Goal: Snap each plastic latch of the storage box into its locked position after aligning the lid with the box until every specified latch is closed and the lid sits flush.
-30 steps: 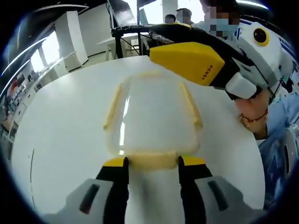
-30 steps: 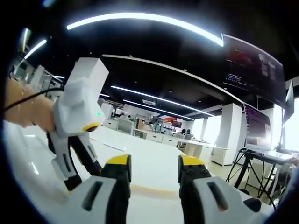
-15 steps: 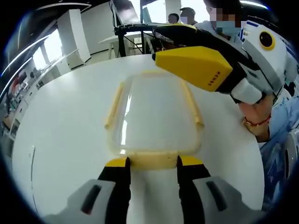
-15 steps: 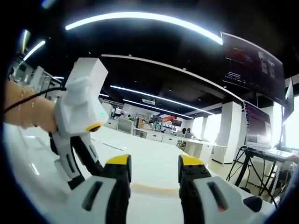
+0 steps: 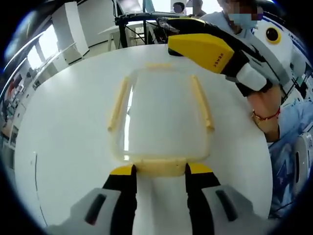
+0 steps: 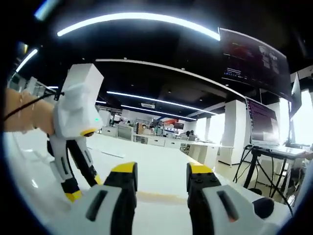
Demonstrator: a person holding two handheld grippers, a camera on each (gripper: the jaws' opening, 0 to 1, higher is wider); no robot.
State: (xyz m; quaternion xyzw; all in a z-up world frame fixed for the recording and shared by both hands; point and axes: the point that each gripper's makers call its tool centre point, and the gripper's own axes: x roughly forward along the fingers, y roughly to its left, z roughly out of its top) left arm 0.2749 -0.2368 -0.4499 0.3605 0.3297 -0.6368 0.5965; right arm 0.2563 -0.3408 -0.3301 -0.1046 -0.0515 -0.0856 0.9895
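While the left gripper [image 5: 159, 170] sits with its jaws spread against the near yellow latch [image 5: 159, 167] of the clear plastic storage box [image 5: 161, 115], the box's long axis runs straight away across the white round table [image 5: 63, 137]; the right gripper [image 5: 208, 46], jaws spread, hovers over the far end.
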